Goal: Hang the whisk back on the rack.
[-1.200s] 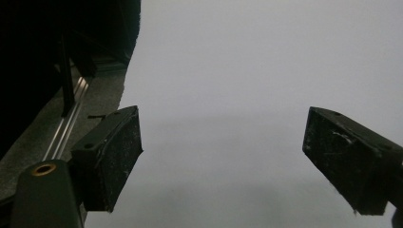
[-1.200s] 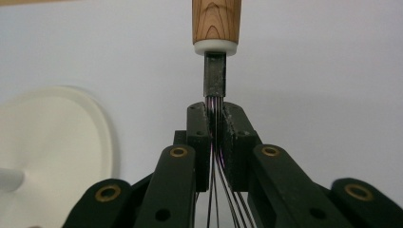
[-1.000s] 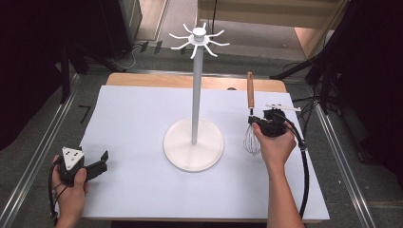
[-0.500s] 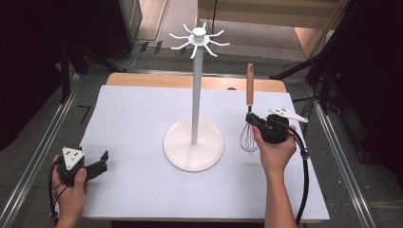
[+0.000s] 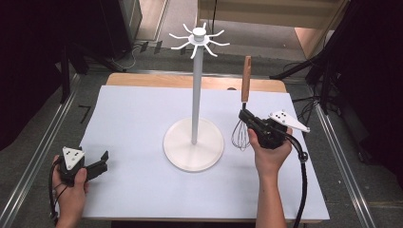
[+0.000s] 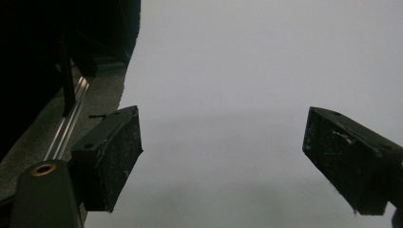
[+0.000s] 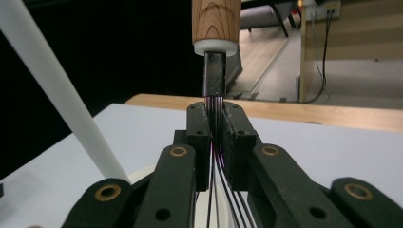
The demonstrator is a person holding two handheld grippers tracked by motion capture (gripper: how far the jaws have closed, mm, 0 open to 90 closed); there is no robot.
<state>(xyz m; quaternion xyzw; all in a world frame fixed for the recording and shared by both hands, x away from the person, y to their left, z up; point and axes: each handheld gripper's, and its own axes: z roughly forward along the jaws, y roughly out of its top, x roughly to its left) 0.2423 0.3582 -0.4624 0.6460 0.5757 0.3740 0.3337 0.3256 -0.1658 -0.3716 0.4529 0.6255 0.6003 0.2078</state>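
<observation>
A: Right, jaws first. right gripper is clamped tight on the whisk, pads pinching the wire bundle just under the metal collar; wooden handle sticks up above the jaws, wire loops hang below them.

B: Change from a second ago?

A: Whisk was lying nearly flat by the stand base, handle pointing away. Now it's lifted and stood upright, handle on top, and the hand has shifted up and a bit off the mat. Grip unchanged, no slip I can see.

B: Meaning?

A: Pick-up looks done; my guess is it's going onto a hook of the white stand. The pole sits left of the jaws, close, and the hooks are well above them, so a fair lift remains.

B: Other hand?

A: left gripper rests low at the mat corner, jaws spread wide, nothing between them, bare mat ahead. Hasn't budged. Idle.

B: Risk?

A: Thin wires in the pinch, whisk could swivel.
</observation>
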